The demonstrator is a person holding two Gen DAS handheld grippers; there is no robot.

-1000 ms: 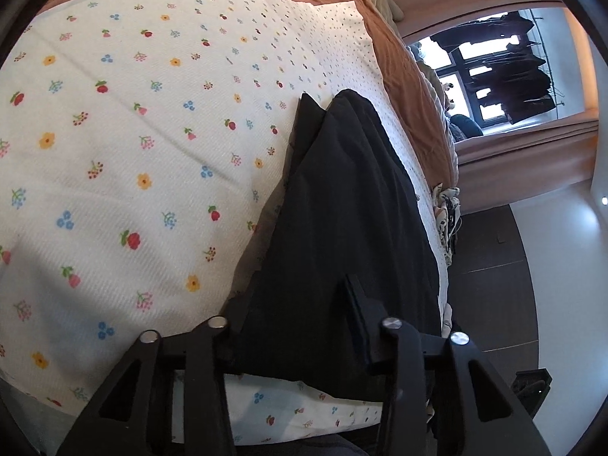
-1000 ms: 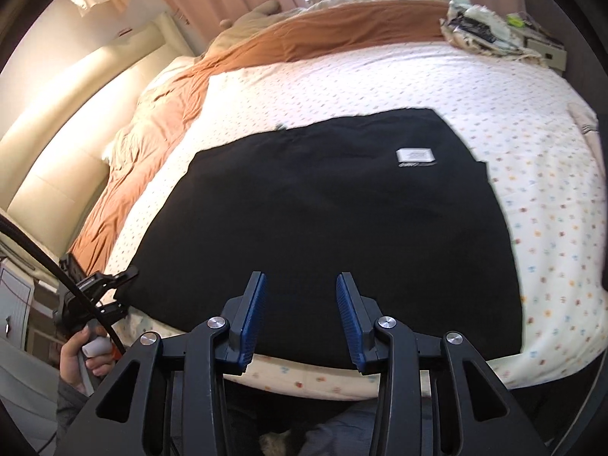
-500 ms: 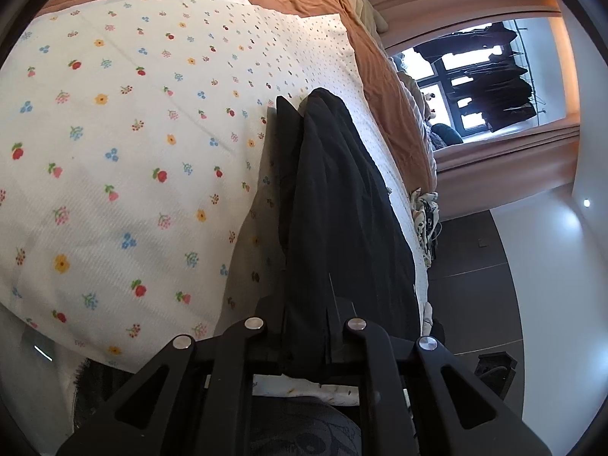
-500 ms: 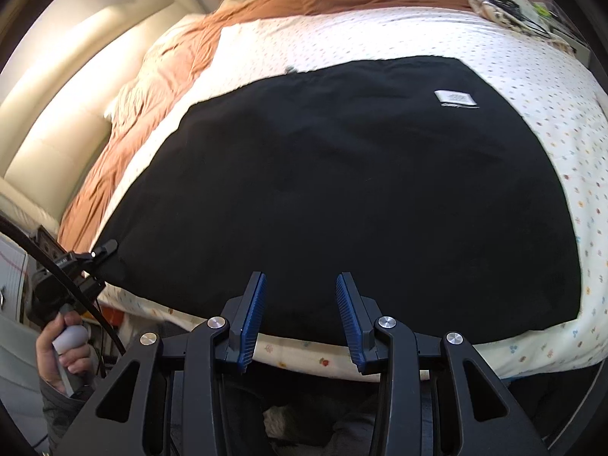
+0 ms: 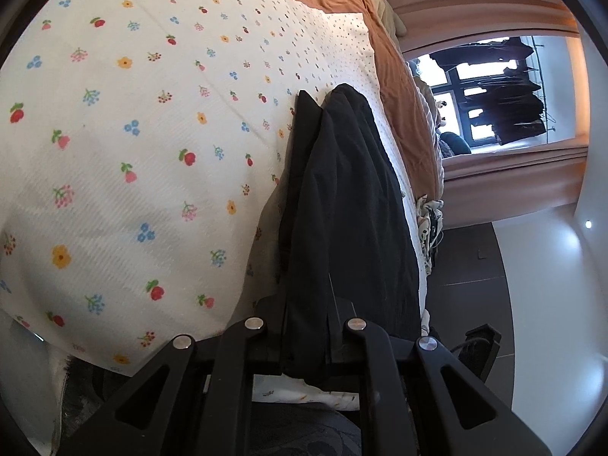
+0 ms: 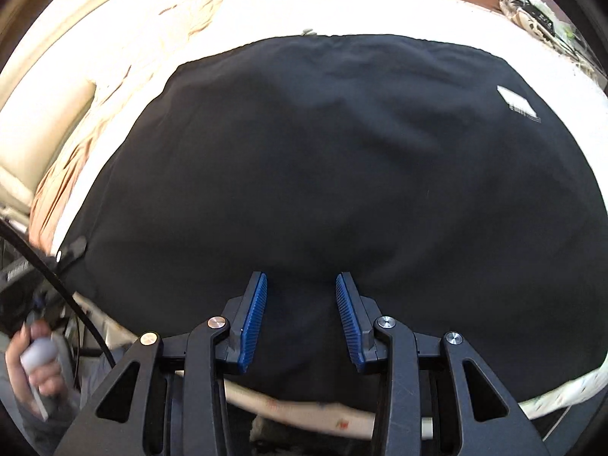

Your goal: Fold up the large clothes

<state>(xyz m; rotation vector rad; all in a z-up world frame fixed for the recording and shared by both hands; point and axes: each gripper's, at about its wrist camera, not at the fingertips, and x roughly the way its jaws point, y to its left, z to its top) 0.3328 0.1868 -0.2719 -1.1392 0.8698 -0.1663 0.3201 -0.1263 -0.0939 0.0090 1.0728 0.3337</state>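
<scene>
A large black garment (image 6: 342, 159) lies spread on the bed with a white label (image 6: 518, 104) near its far right corner. My right gripper (image 6: 301, 304) is open just above the garment's near edge, blue pads (image 6: 254, 319) apart, with cloth between them. My left gripper (image 5: 307, 326) is shut on the garment's corner (image 5: 342, 209), lifting the edge into a raised fold. In the right wrist view the left gripper (image 6: 70, 249) shows at the garment's left corner.
The bed has a white floral sheet (image 5: 133, 133) and a brown quilt (image 5: 395, 87) toward the headboard. A pile of patterned cloth (image 6: 539, 15) lies at the far right of the bed. A window with hanging dark clothes (image 5: 505, 91) and dark floor (image 5: 467, 266) lie beyond.
My left gripper closed on the garment's corner and lifted it. My right gripper moved down and forward, close over the garment's near edge, still open.
</scene>
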